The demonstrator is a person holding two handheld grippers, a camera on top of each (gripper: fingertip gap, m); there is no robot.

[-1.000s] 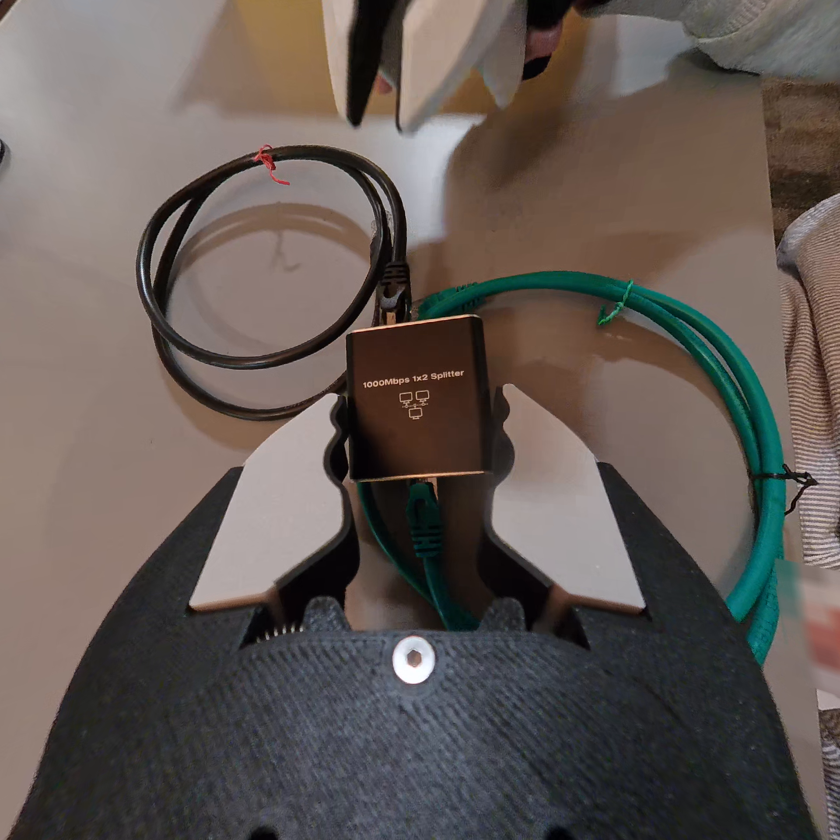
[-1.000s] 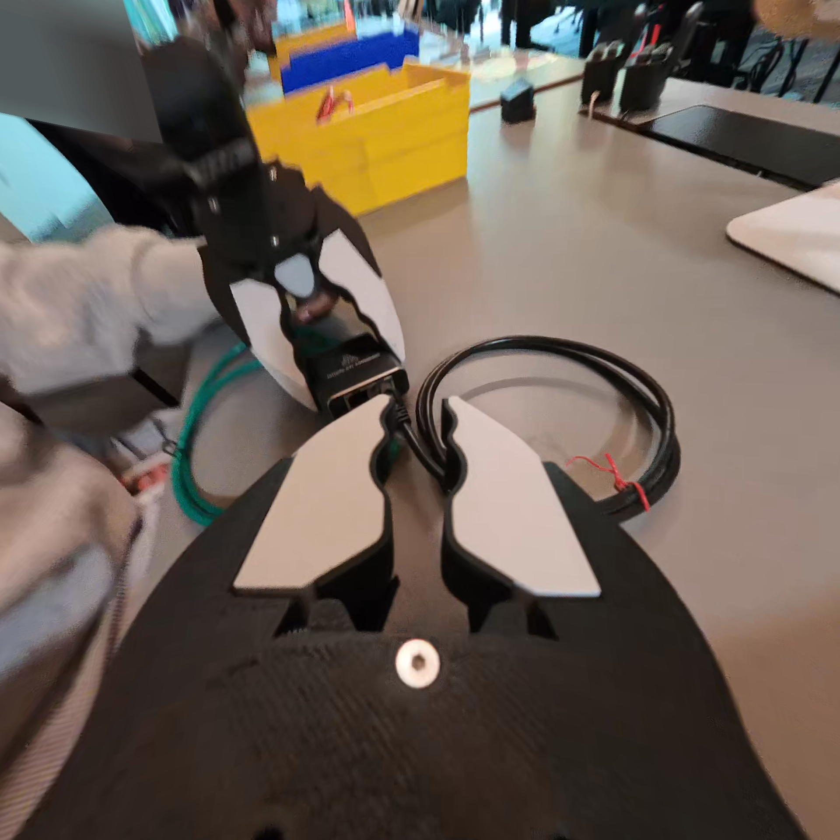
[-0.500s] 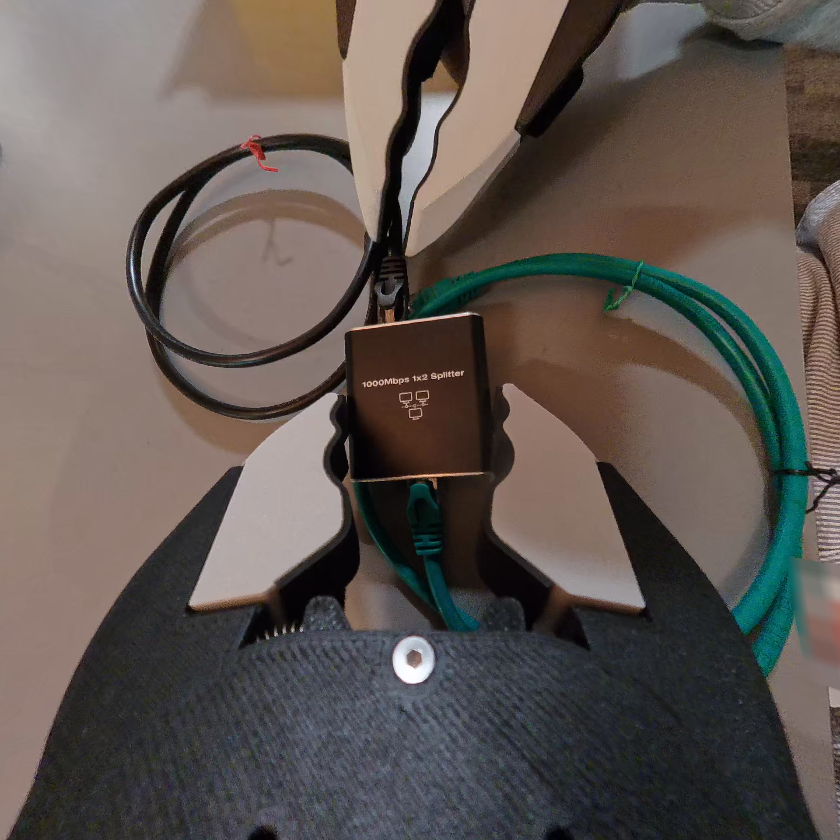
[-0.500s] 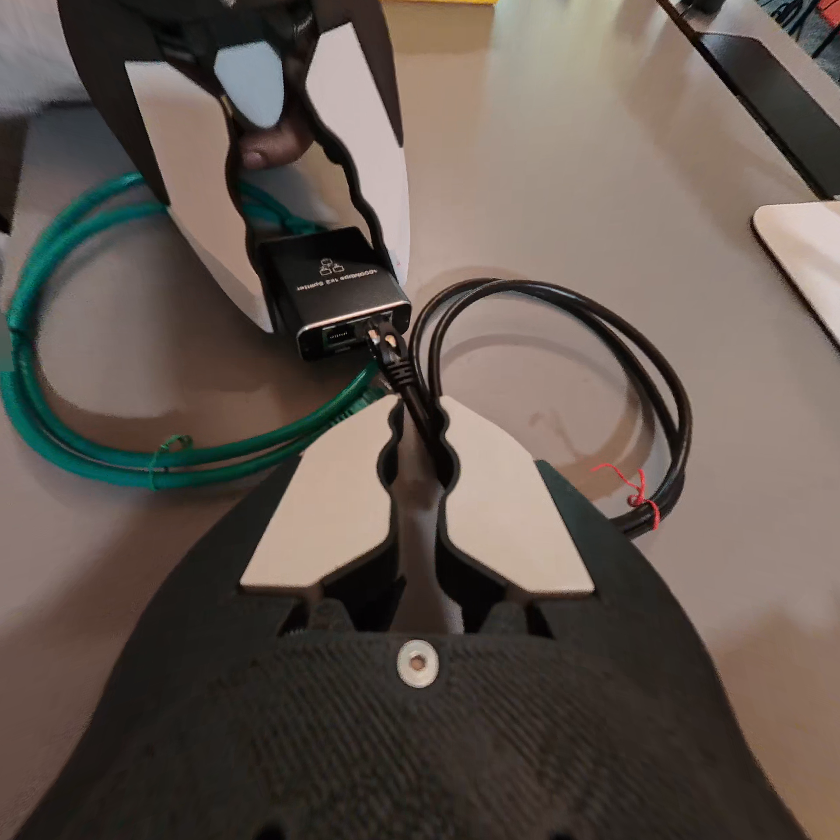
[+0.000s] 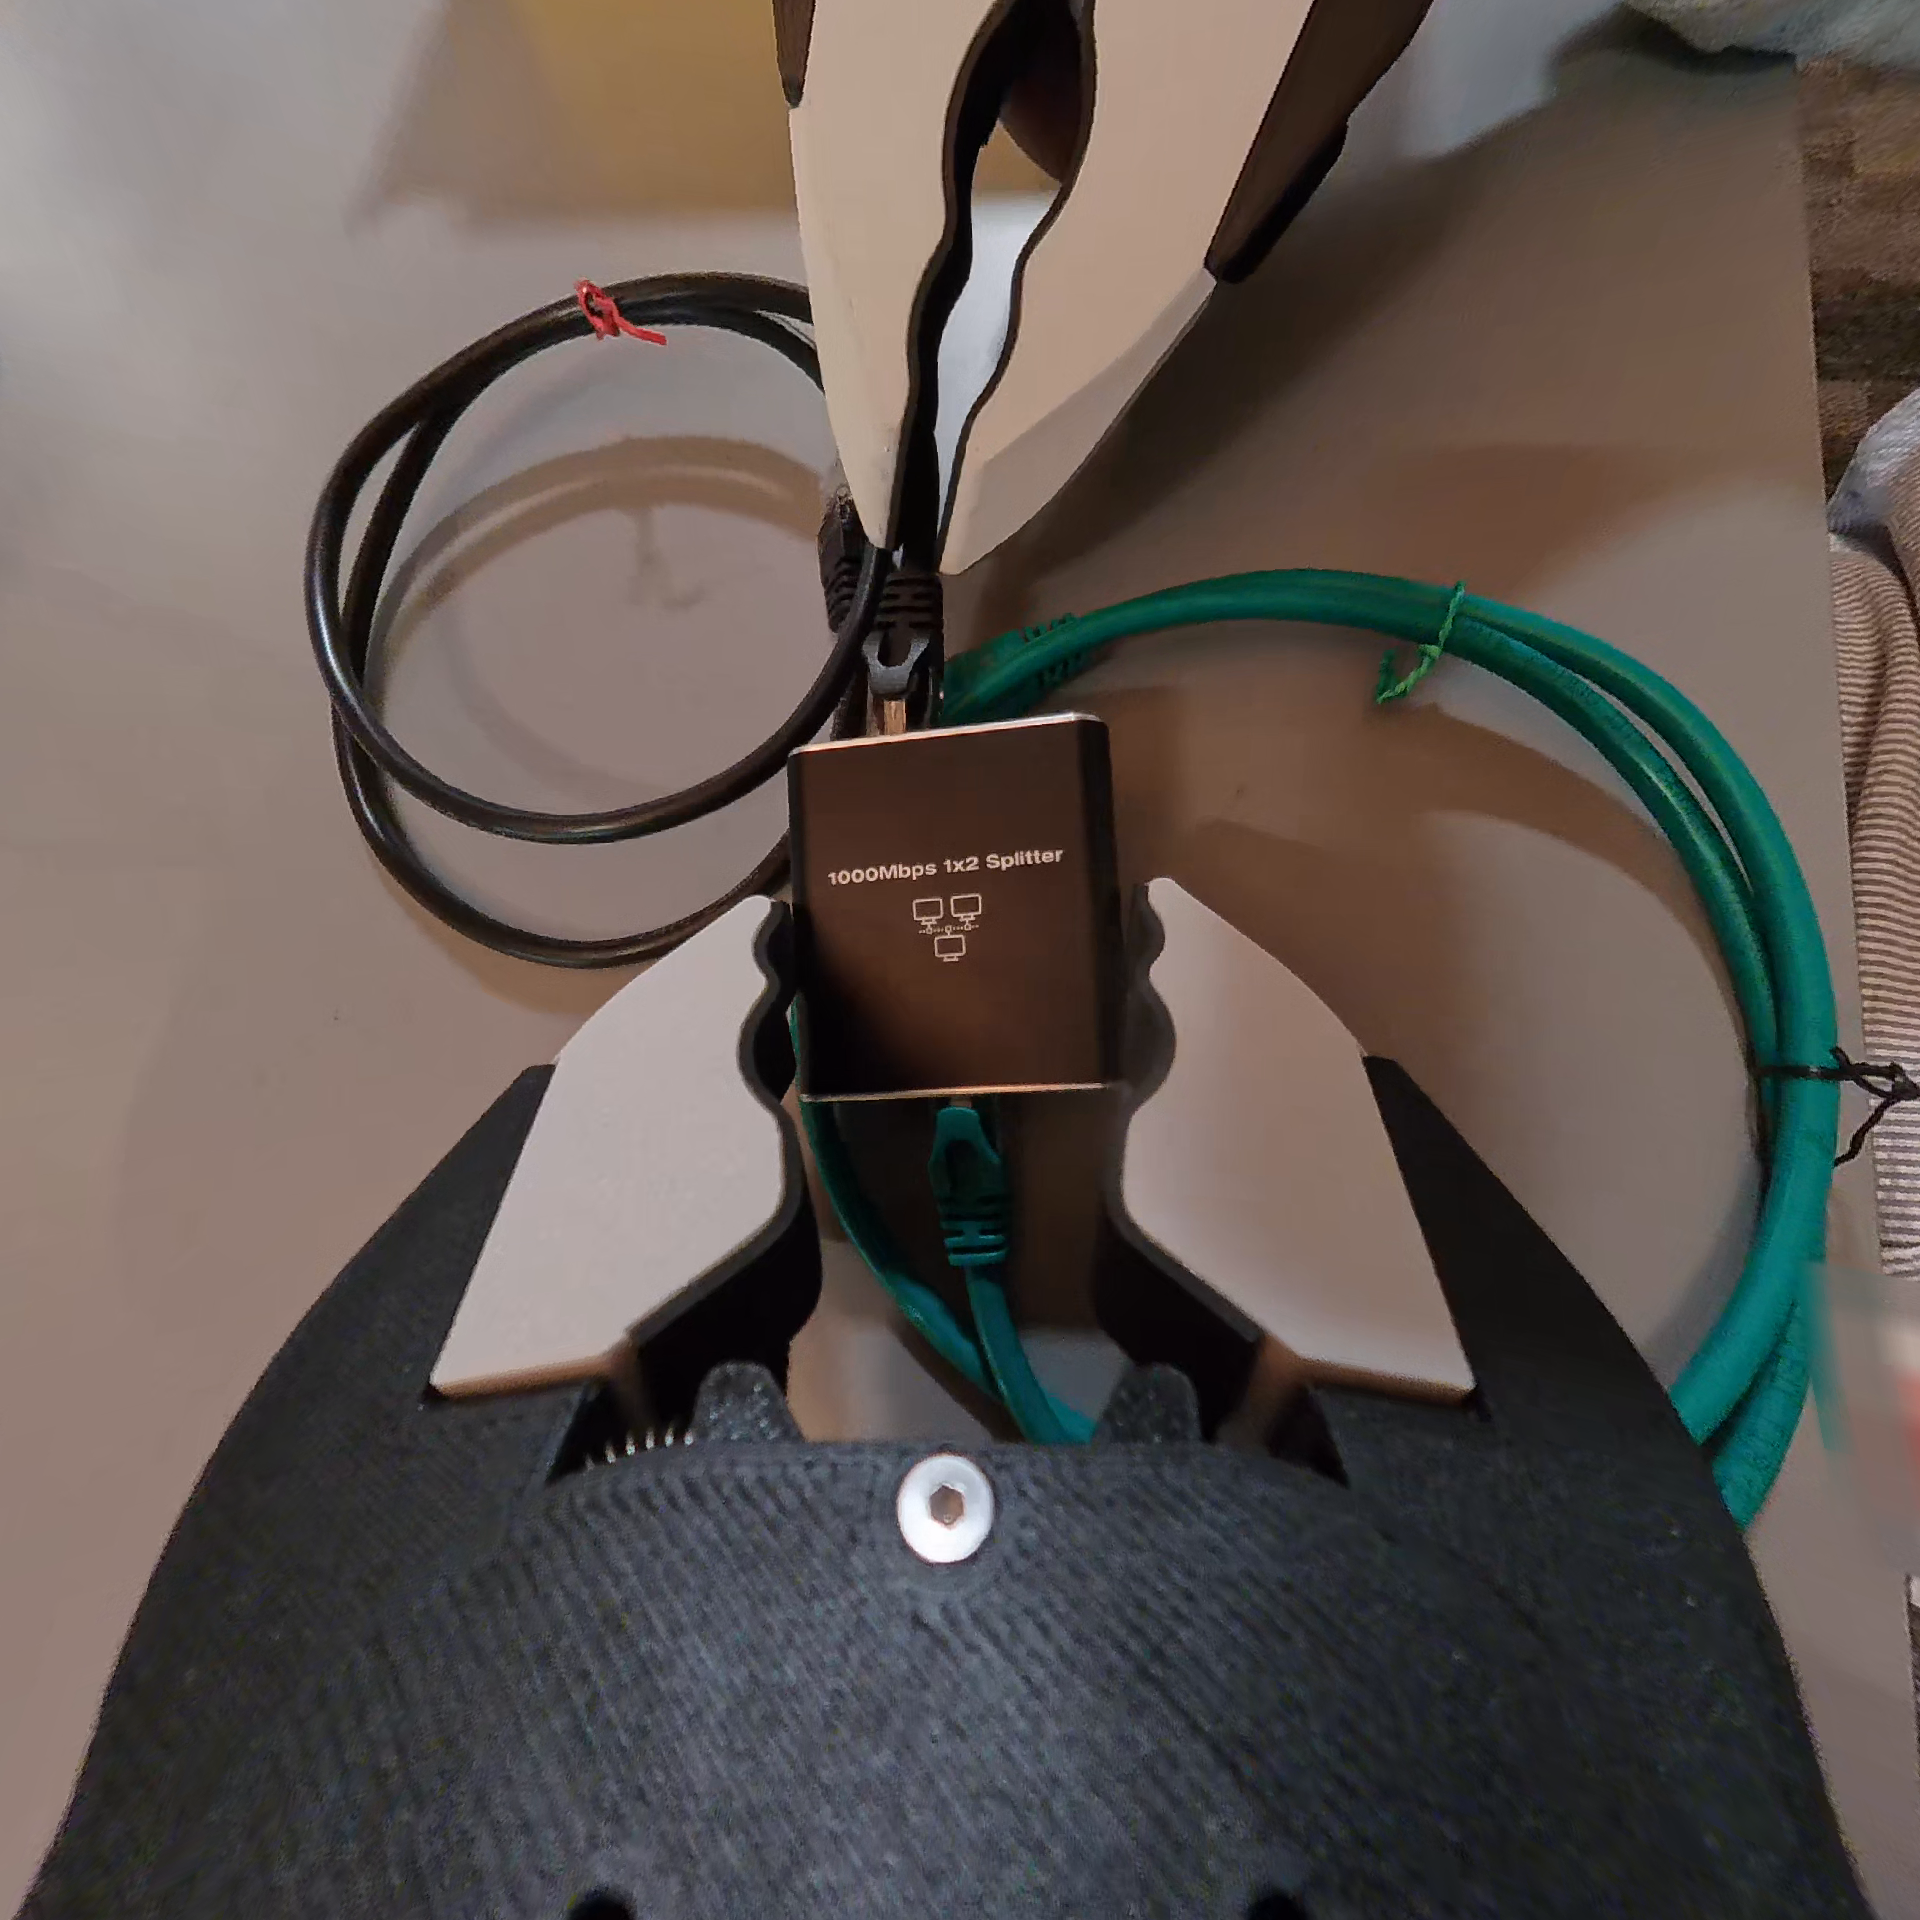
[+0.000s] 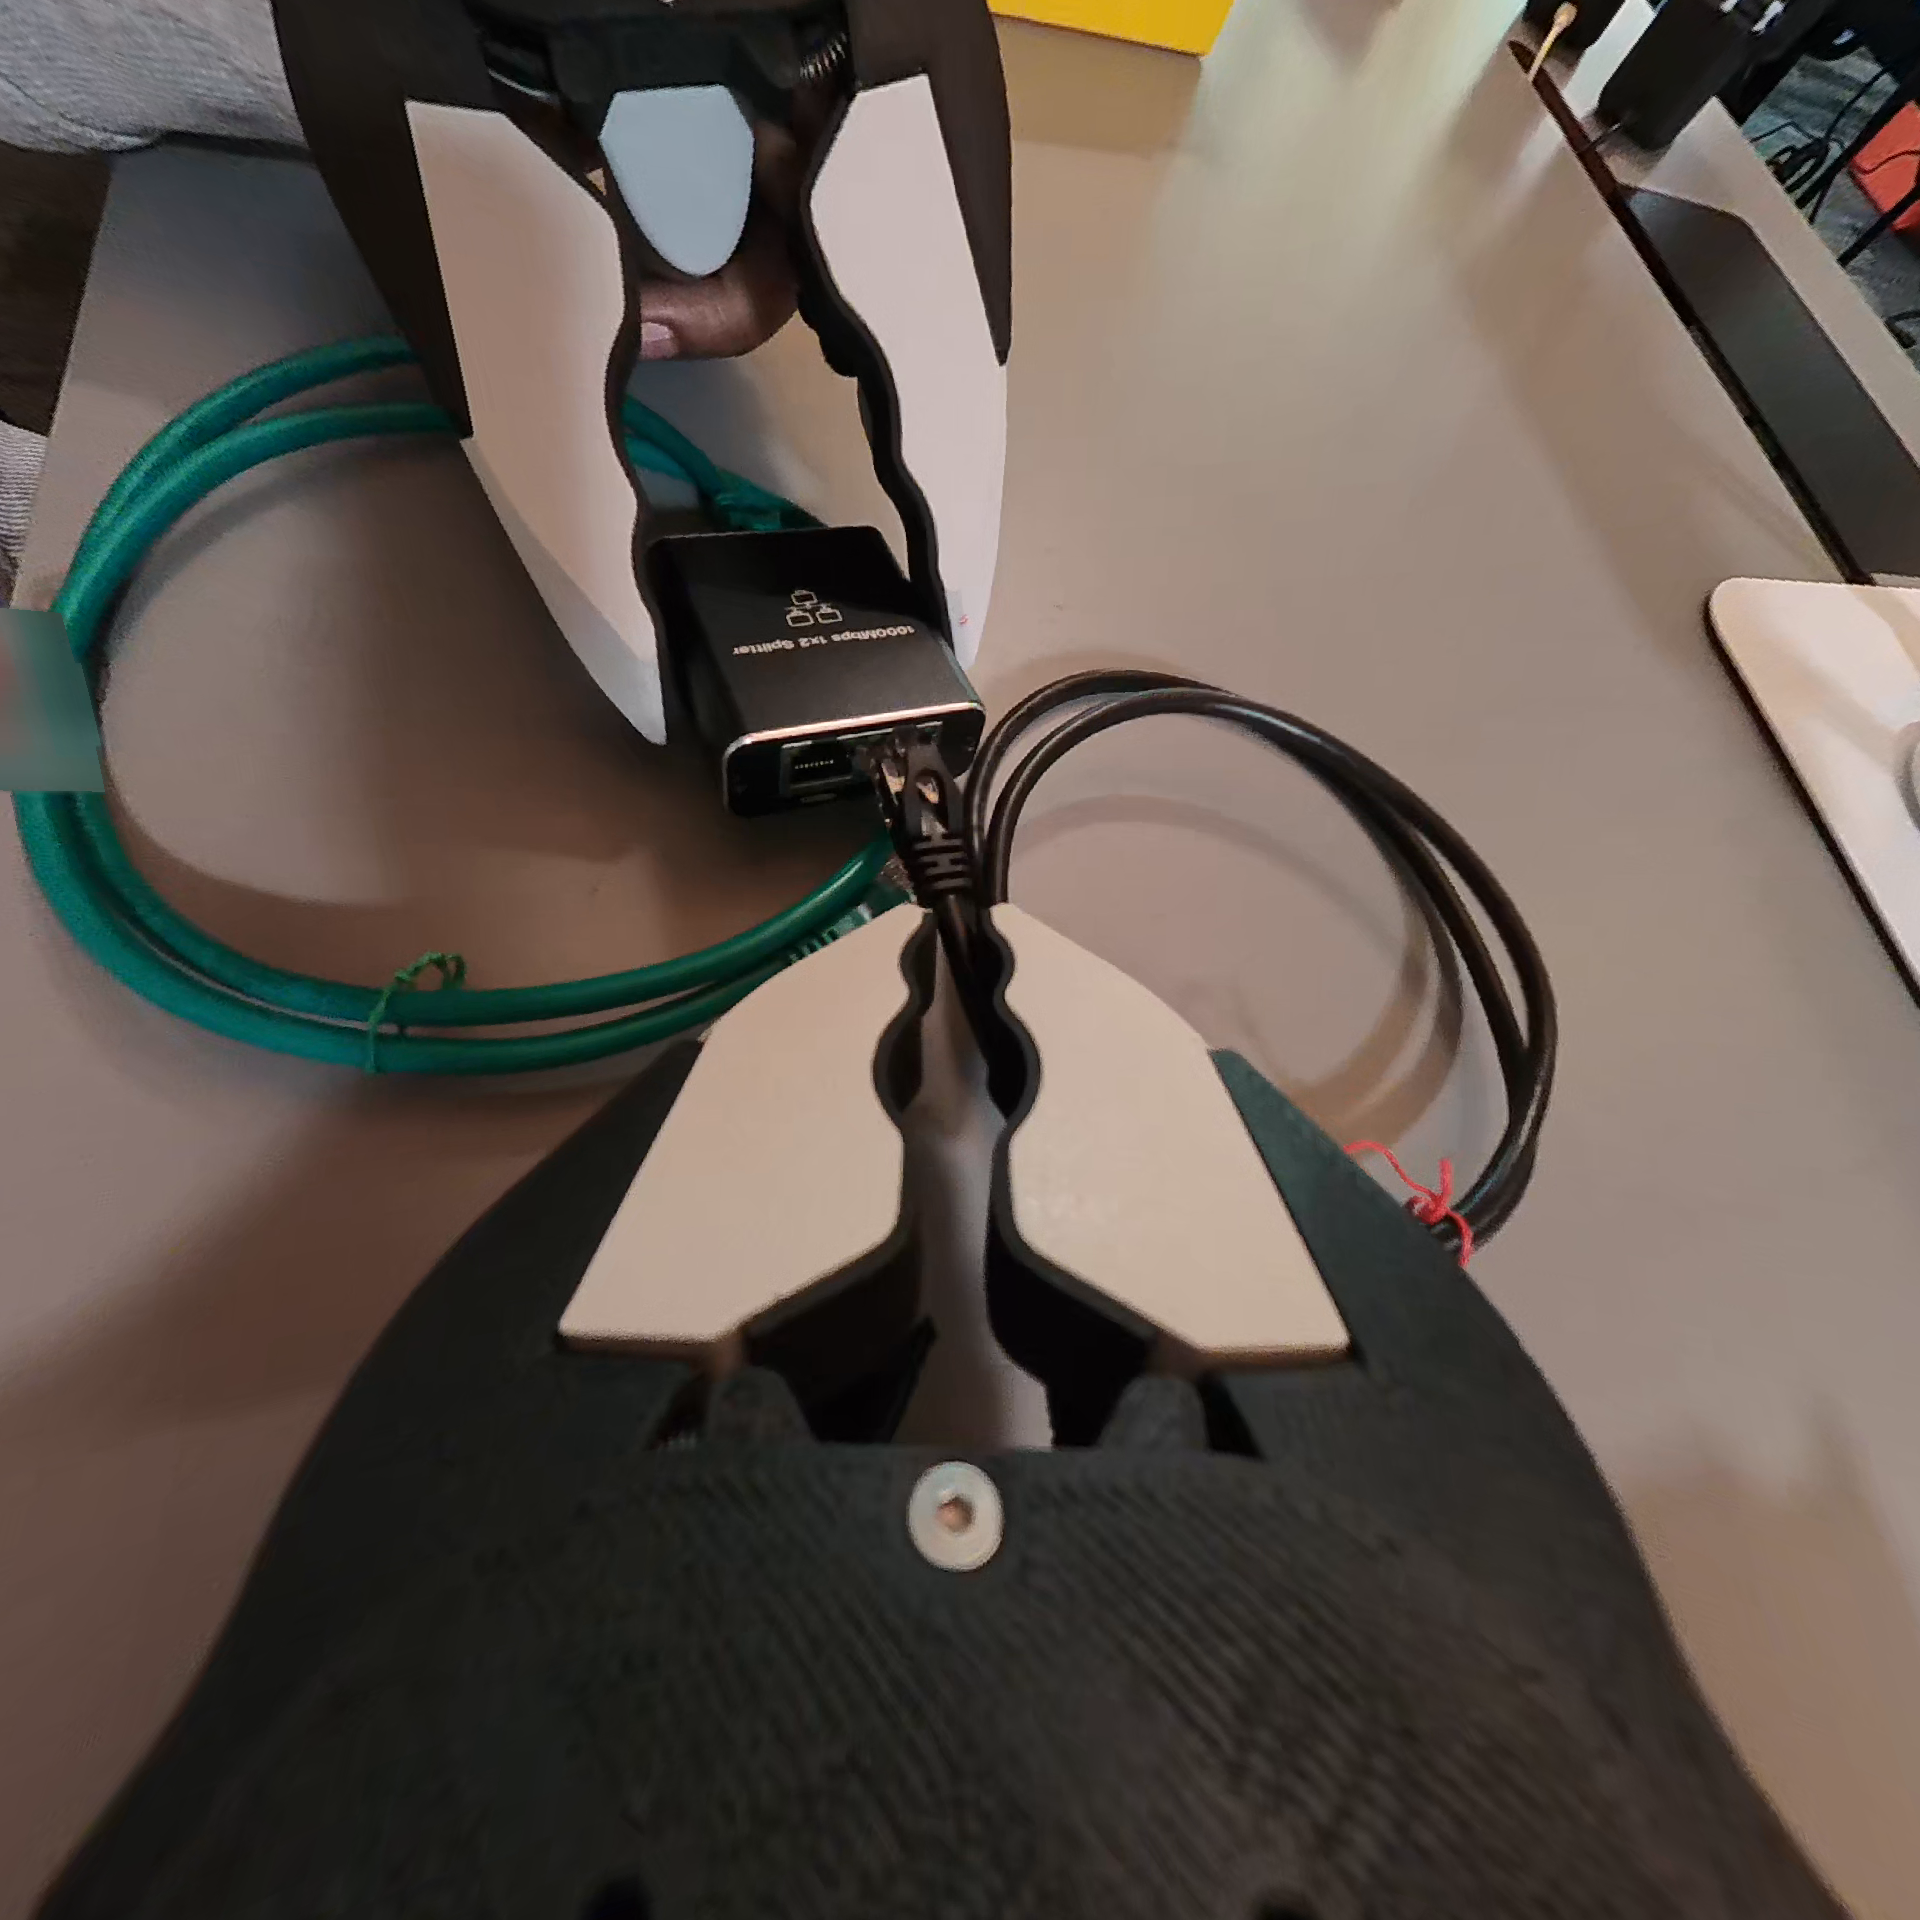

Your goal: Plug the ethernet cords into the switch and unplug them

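Two fingers of the left gripper (image 5: pixel 956 925) clamp the sides of the black switch (image 5: pixel 954 914), which rests on the grey table (image 5: pixel 208 935); a green ethernet cord (image 5: pixel 1704 831) plugs into its near end, between the fingers. Beyond their tips, the right gripper (image 5: pixel 920 540) pinches the black ethernet cord (image 5: pixel 436 727).

Seen from the right wrist, the right gripper (image 6: pixel 961 920) is closed on the black ethernet cord (image 6: pixel 1455 894) just behind its plug (image 6: pixel 930 821), whose tip sits at the switch (image 6: pixel 821 649) port ahead of the fingertips. The left gripper (image 6: pixel 800 665) grips the switch from beyond.
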